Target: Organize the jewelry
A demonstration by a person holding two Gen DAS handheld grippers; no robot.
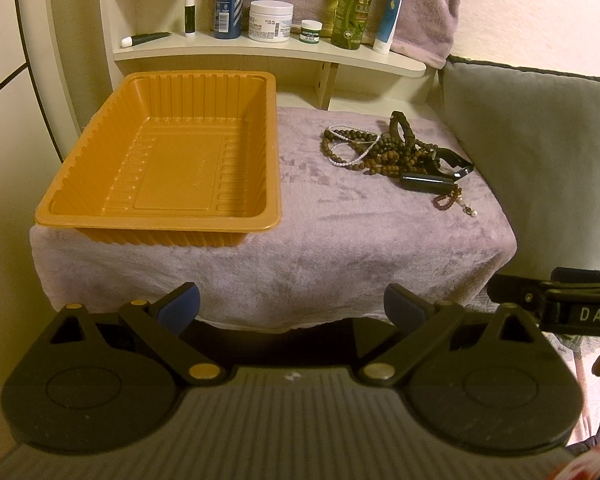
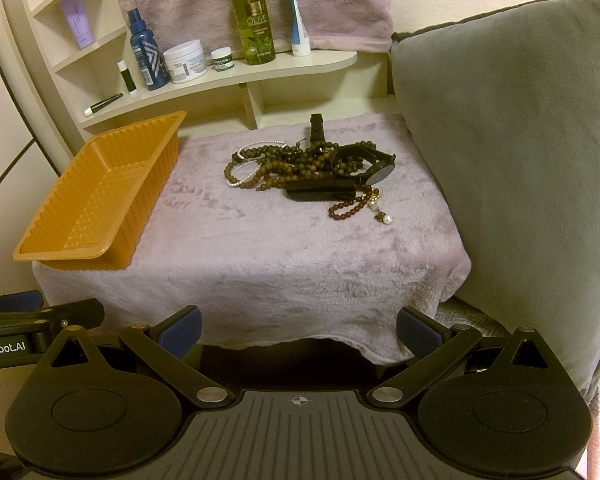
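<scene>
An empty orange plastic tray (image 1: 100, 216) sits on the left of a towel-covered stand; it also shows in the right wrist view (image 2: 60, 254). A tangled pile of jewelry (image 1: 384, 152) lies on the right: brown bead strands, a thin pearl strand, a black watch and a dark red bead bracelet (image 2: 350, 206) with a pearl charm. The pile also shows in the right wrist view (image 2: 300, 166). My left gripper (image 1: 291, 310) is open and empty, in front of the stand's near edge. My right gripper (image 2: 298, 328) is open and empty, also in front of the stand.
The pale purple towel (image 2: 292, 256) covers the stand. A grey cushion (image 2: 512, 152) stands close on the right. A cream shelf (image 1: 268, 50) behind holds bottles, jars and tubes. The right gripper's side (image 1: 560, 300) shows at the left wrist view's right edge.
</scene>
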